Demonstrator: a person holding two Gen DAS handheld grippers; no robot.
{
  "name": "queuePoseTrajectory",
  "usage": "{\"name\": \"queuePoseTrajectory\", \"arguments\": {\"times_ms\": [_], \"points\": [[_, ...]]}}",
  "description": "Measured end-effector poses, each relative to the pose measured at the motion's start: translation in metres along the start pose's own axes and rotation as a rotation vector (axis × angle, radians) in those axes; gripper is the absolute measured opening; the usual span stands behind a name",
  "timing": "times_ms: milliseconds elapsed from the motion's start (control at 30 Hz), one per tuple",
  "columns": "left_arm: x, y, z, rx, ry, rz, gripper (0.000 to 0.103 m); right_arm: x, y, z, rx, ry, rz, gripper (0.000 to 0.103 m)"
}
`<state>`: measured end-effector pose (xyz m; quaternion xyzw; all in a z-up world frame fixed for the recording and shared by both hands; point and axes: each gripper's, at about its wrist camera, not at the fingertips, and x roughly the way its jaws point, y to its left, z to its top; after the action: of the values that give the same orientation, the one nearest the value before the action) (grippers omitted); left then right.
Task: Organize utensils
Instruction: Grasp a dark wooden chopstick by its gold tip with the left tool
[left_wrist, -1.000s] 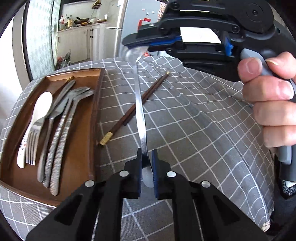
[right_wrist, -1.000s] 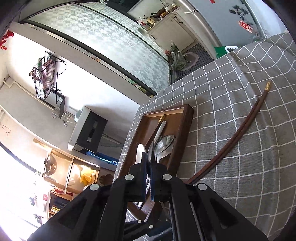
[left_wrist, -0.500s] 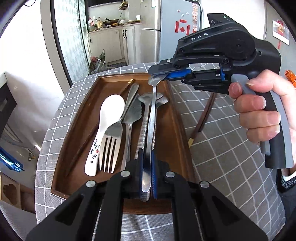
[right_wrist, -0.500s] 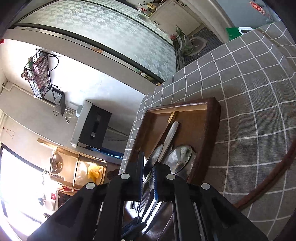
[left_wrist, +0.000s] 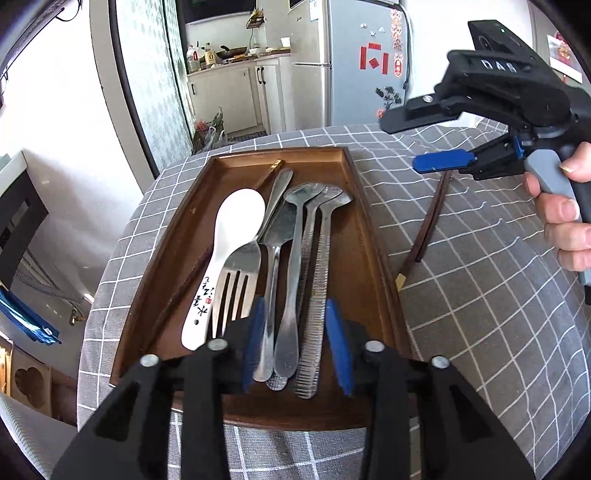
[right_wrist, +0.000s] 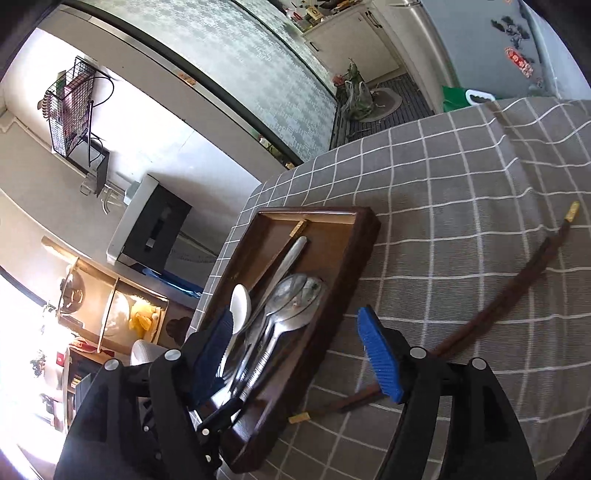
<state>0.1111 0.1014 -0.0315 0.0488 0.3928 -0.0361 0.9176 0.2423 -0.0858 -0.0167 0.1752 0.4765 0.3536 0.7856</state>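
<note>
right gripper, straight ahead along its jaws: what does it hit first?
Likely the near long wall of the wooden tray, or the checked cloth beside it. The right gripper, jaws opening and empty, straddles that edge; depth is unclear.

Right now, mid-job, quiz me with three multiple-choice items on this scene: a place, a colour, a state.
1. Where do the loose chopsticks lie?
A. on the cloth right of the tray
B. inside the tray
C. between the right gripper's pads

2. What colour is the ceramic spoon in the tray?
A. black
B. white
C. green

3. What is the left gripper holding?
A. a fork
B. a chopstick
C. nothing

Answers: 1 A, they rest on the checked tablecloth. 2 B, white with dark writing. 3 C, its jaws are opening, pads clear of the spoons lying between them.
</note>
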Motion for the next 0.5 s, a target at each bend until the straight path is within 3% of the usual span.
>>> {"name": "queuePoseTrajectory", "arguments": {"times_ms": [167, 300, 400, 500], "points": [[-0.021, -0.026, 0.003, 0.077, -0.078, -0.113, 0.053, -0.051, -0.027, -0.015, -0.072, -0.024, -0.086, 0.082], [-0.013, -0.058, 0.007, 0.158, -0.054, -0.196, 0.053, -0.069, -0.060, -0.024, -0.009, -0.056, -0.063, 0.082], [-0.002, -0.080, 0.011, 0.213, -0.027, -0.245, 0.036, -0.067, -0.079, -0.026, 0.037, -0.052, -0.042, 0.082], [0.015, -0.093, 0.021, 0.228, -0.007, -0.225, 0.039, -0.067, -0.087, -0.026, 0.055, -0.057, -0.033, 0.082]]}}
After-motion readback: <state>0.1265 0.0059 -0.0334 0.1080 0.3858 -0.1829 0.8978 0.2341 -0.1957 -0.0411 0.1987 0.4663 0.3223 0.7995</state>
